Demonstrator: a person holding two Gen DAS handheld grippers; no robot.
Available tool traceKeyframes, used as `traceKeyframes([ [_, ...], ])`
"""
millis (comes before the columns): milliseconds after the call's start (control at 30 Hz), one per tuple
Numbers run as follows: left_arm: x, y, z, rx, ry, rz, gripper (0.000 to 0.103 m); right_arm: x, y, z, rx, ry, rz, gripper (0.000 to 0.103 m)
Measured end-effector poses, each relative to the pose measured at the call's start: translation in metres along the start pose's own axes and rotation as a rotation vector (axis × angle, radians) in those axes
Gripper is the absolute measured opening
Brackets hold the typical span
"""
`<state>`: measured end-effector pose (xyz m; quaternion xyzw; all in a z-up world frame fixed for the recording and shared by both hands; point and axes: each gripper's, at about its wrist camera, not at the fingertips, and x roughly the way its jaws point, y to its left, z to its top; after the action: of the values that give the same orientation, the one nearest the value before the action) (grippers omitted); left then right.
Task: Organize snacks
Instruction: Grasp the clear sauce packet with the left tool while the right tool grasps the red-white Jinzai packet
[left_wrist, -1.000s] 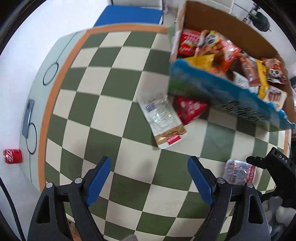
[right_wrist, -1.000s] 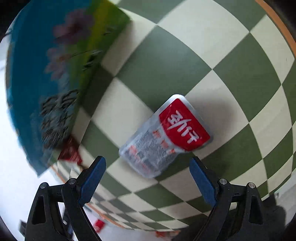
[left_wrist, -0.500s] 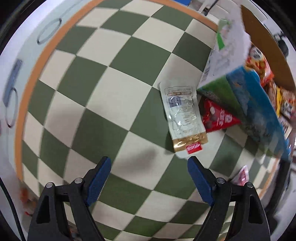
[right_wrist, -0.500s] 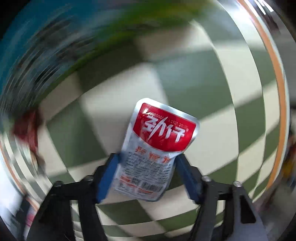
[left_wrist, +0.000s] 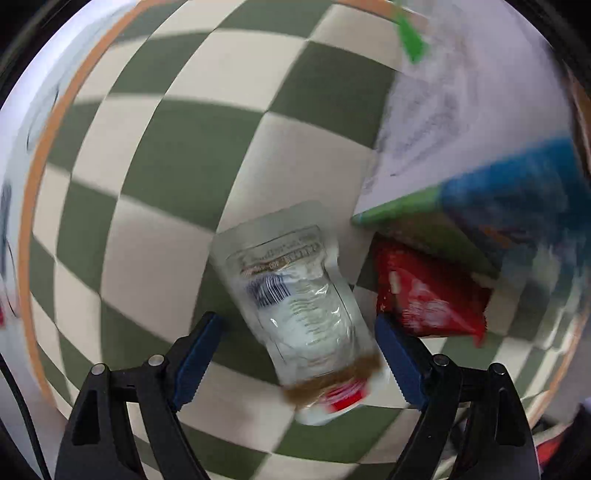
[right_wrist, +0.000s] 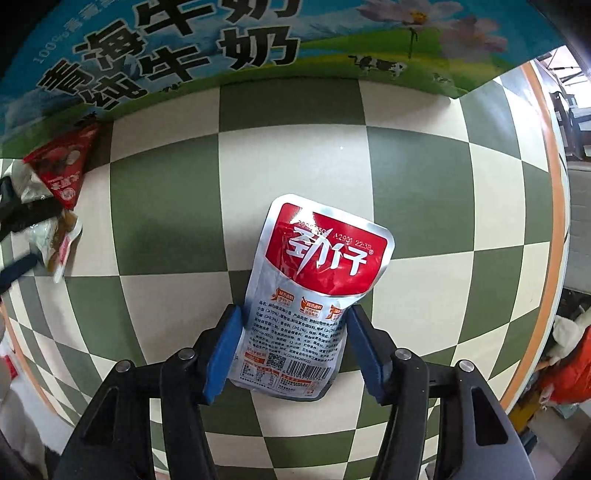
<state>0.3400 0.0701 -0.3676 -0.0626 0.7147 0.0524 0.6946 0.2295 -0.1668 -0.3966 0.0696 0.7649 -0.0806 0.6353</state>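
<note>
My right gripper (right_wrist: 293, 349) has its blue pads against both sides of a silver snack pouch with a red top (right_wrist: 314, 288), which lies on the checkered cloth. My left gripper (left_wrist: 295, 350) is open, its pads either side of a clear pouch with a gold and red end (left_wrist: 303, 306), with gaps on both sides. That clear pouch and the left gripper also show at the left edge of the right wrist view (right_wrist: 61, 243). A red triangular packet (left_wrist: 424, 295) lies right of the clear pouch, against the printed box (left_wrist: 498, 206).
The blue and green milk carton box (right_wrist: 221, 44) stands at the far side of the green and cream checkered cloth (right_wrist: 166, 206). The red triangular packet (right_wrist: 62, 166) rests at its corner. The cloth's orange border (right_wrist: 554, 206) runs along the right.
My left gripper has moved forward and down until the clear pouch lies between its pads. My right gripper has closed further on the silver pouch and the view has steadied.
</note>
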Motion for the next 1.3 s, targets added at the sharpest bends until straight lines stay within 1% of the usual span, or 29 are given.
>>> traceKeyframes([
  [33, 0.0, 0.0, -0.001, 0.016, -0.01, 0.014, 0.085, -0.004, -0.001, 0.002, 0.0, 0.002, 0.001, 0.061],
  [100, -0.001, 0.002, -0.003, 0.04, -0.022, 0.009, 0.083, -0.004, -0.002, 0.005, -0.001, 0.004, 0.002, 0.061],
  [133, -0.002, 0.004, -0.005, 0.048, -0.028, 0.004, 0.079, -0.002, -0.002, 0.005, -0.002, 0.003, 0.003, 0.061],
  [167, -0.004, 0.006, -0.008, 0.054, -0.034, 0.005, 0.071, 0.001, -0.003, 0.005, -0.004, 0.002, 0.003, 0.061],
  [200, -0.006, 0.008, -0.012, 0.063, -0.036, 0.005, 0.066, 0.001, -0.003, 0.004, -0.007, 0.001, 0.004, 0.061],
  [233, -0.007, 0.009, -0.015, 0.073, -0.033, 0.006, 0.056, 0.001, -0.002, 0.003, -0.009, 0.002, 0.006, 0.061],
  [267, -0.008, 0.011, -0.021, 0.084, -0.027, 0.007, 0.054, 0.001, -0.002, 0.002, -0.011, 0.004, 0.011, 0.061],
  [300, -0.007, 0.013, -0.029, 0.096, -0.007, 0.005, 0.054, 0.002, -0.003, 0.001, -0.014, 0.006, 0.015, 0.061],
  [367, -0.006, 0.015, -0.042, 0.118, 0.005, 0.014, 0.054, 0.007, -0.005, -0.001, -0.023, 0.008, 0.021, 0.061],
  [433, -0.004, 0.02, -0.061, 0.133, 0.035, 0.005, 0.054, 0.007, -0.007, -0.003, -0.039, 0.012, 0.025, 0.061],
  [500, -0.003, 0.026, -0.081, 0.145, 0.056, 0.011, 0.054, 0.008, -0.008, -0.004, -0.058, 0.02, 0.031, 0.061],
  [600, -0.002, 0.036, -0.104, 0.139, 0.096, -0.005, 0.054, 0.009, -0.011, -0.012, -0.085, 0.036, 0.048, 0.061],
  [667, -0.006, 0.043, -0.111, 0.128, 0.099, -0.009, 0.054, 0.009, -0.013, -0.015, -0.094, 0.041, 0.059, 0.061],
  [767, -0.019, 0.048, -0.108, 0.113, 0.083, -0.026, 0.054, 0.008, -0.017, -0.016, -0.097, 0.041, 0.077, 0.061],
  [833, -0.029, 0.065, -0.102, 0.105, 0.062, -0.039, 0.055, 0.007, -0.021, -0.013, -0.088, 0.04, 0.092, 0.061],
  [933, -0.024, 0.061, -0.094, 0.113, 0.103, -0.077, 0.055, 0.009, -0.029, -0.003, -0.074, 0.059, 0.115, 0.065],
  [1000, -0.018, 0.067, -0.085, 0.111, 0.128, -0.088, 0.055, 0.01, -0.036, 0.003, -0.053, 0.072, 0.142, 0.072],
  [1033, -0.015, 0.067, -0.083, 0.114, 0.138, -0.091, 0.055, 0.01, -0.038, 0.006, -0.051, 0.08, 0.152, 0.073],
  [1133, -0.002, 0.065, -0.077, 0.116, 0.159, -0.059, 0.055, 0.012, -0.042, 0.011, -0.049, 0.092, 0.152, 0.073],
  [1200, 0.007, 0.063, -0.074, 0.112, 0.19, -0.027, 0.055, 0.012, -0.045, 0.016, -0.047, 0.094, 0.152, 0.073],
  [1233, 0.01, 0.062, -0.071, 0.103, 0.199, -0.029, 0.057, 0.011, -0.047, 0.017, -0.044, 0.094, 0.152, 0.073],
  [1300, 0.01, 0.061, -0.069, 0.1, 0.191, -0.016, 0.058, 0.01, -0.046, 0.018, -0.034, 0.095, 0.156, 0.075],
])
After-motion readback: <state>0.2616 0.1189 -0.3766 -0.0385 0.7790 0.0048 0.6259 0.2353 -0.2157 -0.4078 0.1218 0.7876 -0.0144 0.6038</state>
